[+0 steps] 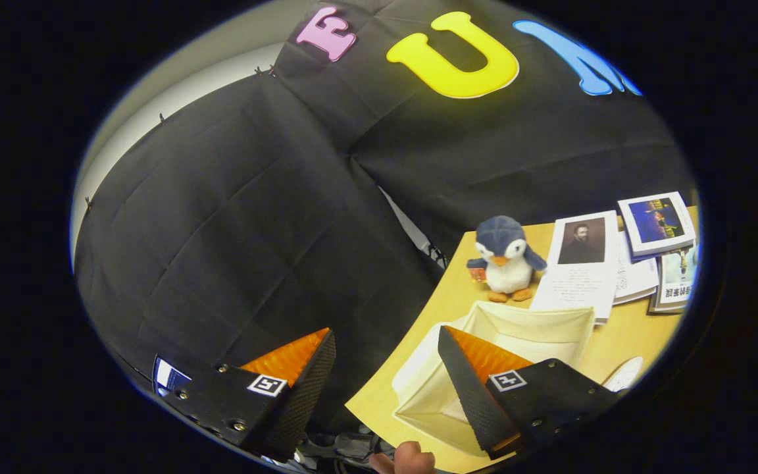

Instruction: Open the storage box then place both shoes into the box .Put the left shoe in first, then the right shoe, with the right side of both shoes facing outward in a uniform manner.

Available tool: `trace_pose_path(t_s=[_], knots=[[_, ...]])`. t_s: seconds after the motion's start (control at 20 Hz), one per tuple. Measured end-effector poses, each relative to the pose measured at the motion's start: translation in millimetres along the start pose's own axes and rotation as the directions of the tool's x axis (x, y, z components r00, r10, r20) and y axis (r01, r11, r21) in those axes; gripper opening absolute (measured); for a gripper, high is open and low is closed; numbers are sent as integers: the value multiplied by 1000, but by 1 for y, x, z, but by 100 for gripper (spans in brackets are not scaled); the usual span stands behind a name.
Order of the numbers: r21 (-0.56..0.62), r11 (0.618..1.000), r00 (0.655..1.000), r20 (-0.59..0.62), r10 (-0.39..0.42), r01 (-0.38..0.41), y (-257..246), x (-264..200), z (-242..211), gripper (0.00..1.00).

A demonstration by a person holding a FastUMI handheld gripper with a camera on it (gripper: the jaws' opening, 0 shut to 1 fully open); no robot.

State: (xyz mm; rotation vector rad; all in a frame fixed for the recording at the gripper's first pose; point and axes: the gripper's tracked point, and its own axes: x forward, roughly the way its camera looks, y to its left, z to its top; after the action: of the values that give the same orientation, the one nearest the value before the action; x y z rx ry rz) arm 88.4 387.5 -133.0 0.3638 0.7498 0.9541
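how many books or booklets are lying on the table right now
3, perhaps more hidden beneath. A portrait booklet lies beside the plush penguin, beyond the open storage box. A blue-cover book tops a stack past it. Another booklet lies under that. The gripper is open.

The storage box (524,329) is cream all over, inside and out, a plain fabric with no print. The counter (622,339) under it is a light yellowish wood tone. Beyond the box stands a plush penguin (505,257) with a dark blue head and wings, a white face and belly, and an orange beak and feet. Beside it a white sheet (580,266) carries a dark, brownish portrait picture at its top. Next to that, a book (656,224) shows a deep blue cover picture with yellow marks, framed in white. The booth wall (234,217) is plain black cloth. The hand-held gripper (387,359) holds its fingers spread wide apart, clasping nothing
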Motion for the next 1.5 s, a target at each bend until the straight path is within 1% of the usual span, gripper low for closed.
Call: trace_pose_path(t_s=[0.1,0.2,0.35,0.5,0.65,0.85,1.0,1.3,1.4,1.5], knots=[[8,999,999,7,-51,51,-26,-18,0,96],[31,996,996,22,-87,86,-49,-39,0,96],[57,985,985,56,-165,162,-91,-69,0,96],[111,966,969,64,-240,232,-134,-98,-12,96],[136,938,944,42,-328,320,-177,-125,-36,96],[162,900,913,-6,-409,404,-217,-158,-68,96],[163,872,887,-56,-458,461,-243,-173,-97,96],[86,838,832,-217,-512,538,-277,-181,-171,96],[64,827,807,-269,-525,559,-287,-178,-191,95],[9,814,776,-312,-549,580,-297,-178,-206,95]])
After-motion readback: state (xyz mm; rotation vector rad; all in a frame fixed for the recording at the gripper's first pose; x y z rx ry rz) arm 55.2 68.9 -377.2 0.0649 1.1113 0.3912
